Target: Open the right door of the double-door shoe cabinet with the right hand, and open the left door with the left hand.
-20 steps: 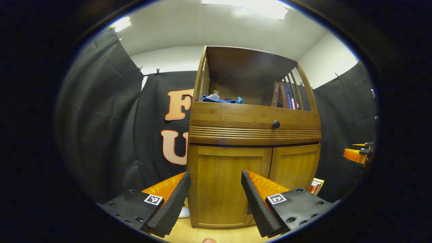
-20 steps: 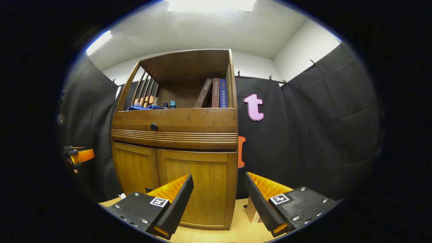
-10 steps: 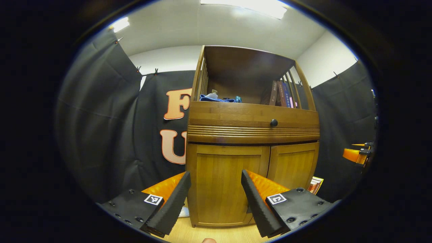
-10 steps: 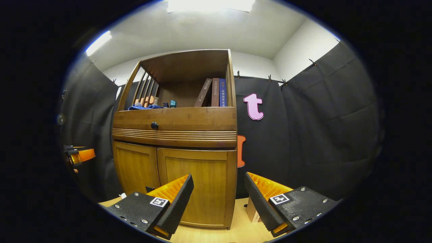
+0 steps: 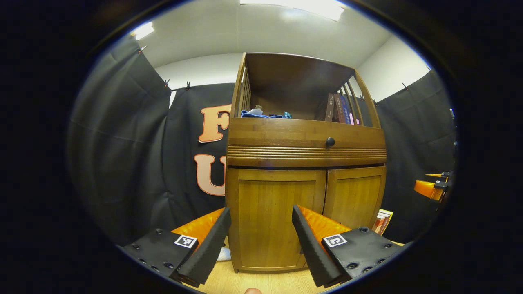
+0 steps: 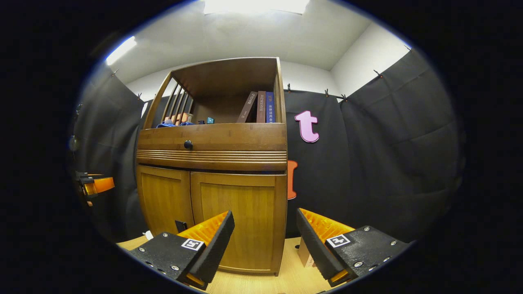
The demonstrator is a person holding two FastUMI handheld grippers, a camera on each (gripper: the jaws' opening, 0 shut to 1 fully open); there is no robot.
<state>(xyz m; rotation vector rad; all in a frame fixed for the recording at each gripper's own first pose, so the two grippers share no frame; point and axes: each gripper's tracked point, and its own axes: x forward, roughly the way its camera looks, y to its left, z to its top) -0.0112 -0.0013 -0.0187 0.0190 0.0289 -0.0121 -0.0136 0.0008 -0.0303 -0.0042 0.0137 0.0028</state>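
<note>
Left gripper (image 5: 261,245): its fingers stood wide apart with nothing between them, aimed at the lower front of the cabinet and short of touching it. In the right gripper view it showed far off at the left edge (image 6: 96,185), beside the cabinet's left side.
Cabinet (image 5: 304,141): a wooden cabinet stood upright on the wooden floor (image 5: 261,281), its long axis running top to bottom, its front facing both grippers. In the right gripper view (image 6: 212,143) it stood left of centre.
Left door (image 5: 271,220): shut, flat in the frame, taller than wide; it sat straight ahead between the left gripper's fingers. In the right gripper view (image 6: 163,202) it was the narrower panel seen at an angle.
Right door (image 5: 355,200): shut, meeting the left door along the upright middle seam. In the right gripper view (image 6: 239,224) it lay partly behind that gripper's left finger.
Drawer front (image 6: 212,141): a wide band above both doors with a dark round knob (image 6: 188,144) and grooved trim below it.
Open shelf: a blue cloth (image 5: 261,115) lay at the left; books (image 6: 261,107) stood at the right, one leaning.
Right gripper (image 6: 265,245): its fingers were spread apart and empty, pointing at the cabinet's right edge and clear of it. In the left gripper view it appeared at the far right edge (image 5: 431,188).
</note>
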